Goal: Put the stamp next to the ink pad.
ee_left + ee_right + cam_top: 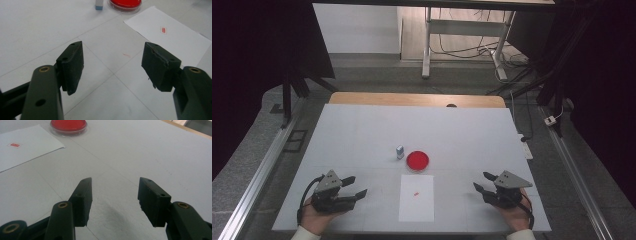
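Observation:
A round red dish (417,160) sits near the middle of the white table (362,130), with a small grey-and-blue block (400,151) upright just to its left. In front of them lies a white sheet of paper (417,198) bearing a small red mark (416,194). My left gripper (355,188) rests at the front left, open, nothing between its jaws. My right gripper (482,182) rests at the front right, open and empty too. The left gripper view shows the dish (125,5), block (99,4) and paper (172,35) ahead; the right gripper view shows the dish (68,126) and paper (23,146).
A bare wooden strip (417,99) shows at the table's far edge. Metal rails (257,180) run along both sides of the table. Beyond it stand a desk frame (462,35) and loose cables on the floor.

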`<state>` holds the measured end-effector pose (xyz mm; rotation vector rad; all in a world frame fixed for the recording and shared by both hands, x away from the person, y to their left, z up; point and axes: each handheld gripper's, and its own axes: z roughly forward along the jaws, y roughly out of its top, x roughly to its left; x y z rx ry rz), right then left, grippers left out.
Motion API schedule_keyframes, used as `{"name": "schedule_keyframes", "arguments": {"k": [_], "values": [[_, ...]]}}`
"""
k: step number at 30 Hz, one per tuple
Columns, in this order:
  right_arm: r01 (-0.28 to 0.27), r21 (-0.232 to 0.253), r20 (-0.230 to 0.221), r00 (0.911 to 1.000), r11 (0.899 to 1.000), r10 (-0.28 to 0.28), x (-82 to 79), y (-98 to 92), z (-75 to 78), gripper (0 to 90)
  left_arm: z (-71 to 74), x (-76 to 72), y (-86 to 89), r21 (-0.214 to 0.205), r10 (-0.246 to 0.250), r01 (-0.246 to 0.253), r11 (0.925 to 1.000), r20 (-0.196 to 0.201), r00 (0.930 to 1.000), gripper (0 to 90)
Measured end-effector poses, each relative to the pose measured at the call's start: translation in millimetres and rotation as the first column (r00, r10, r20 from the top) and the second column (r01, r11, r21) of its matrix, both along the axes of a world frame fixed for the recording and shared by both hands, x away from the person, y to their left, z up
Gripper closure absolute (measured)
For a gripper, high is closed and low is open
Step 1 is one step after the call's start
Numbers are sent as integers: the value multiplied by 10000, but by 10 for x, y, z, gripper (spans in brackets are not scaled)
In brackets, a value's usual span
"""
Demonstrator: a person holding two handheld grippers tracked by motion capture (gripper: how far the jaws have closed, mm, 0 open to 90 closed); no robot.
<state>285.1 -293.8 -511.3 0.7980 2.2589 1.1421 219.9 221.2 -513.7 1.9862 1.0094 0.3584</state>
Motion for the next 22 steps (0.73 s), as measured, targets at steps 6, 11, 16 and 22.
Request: {"name": "schedule_keyframes", "arguments": {"k": [6,11,16,22], "values": [[-14,27,85,10000,10000,14,-2,-7,7,449,-9,-6,-3,100,-47,46,9999,54,10000,346],[-24,68,89,10000,10000,23,-3,-18,13,449,-10,-4,-1,98,-60,59,9999,65,10000,346],[-40,71,113,9999,10000,39,-3,-19,15,449,-10,-4,10,84,-43,43,10000,68,10000,347],[-28,141,170,9999,9999,26,-2,-23,15,449,-10,-8,14,98,-5,5,10000,92,10000,346]]}}
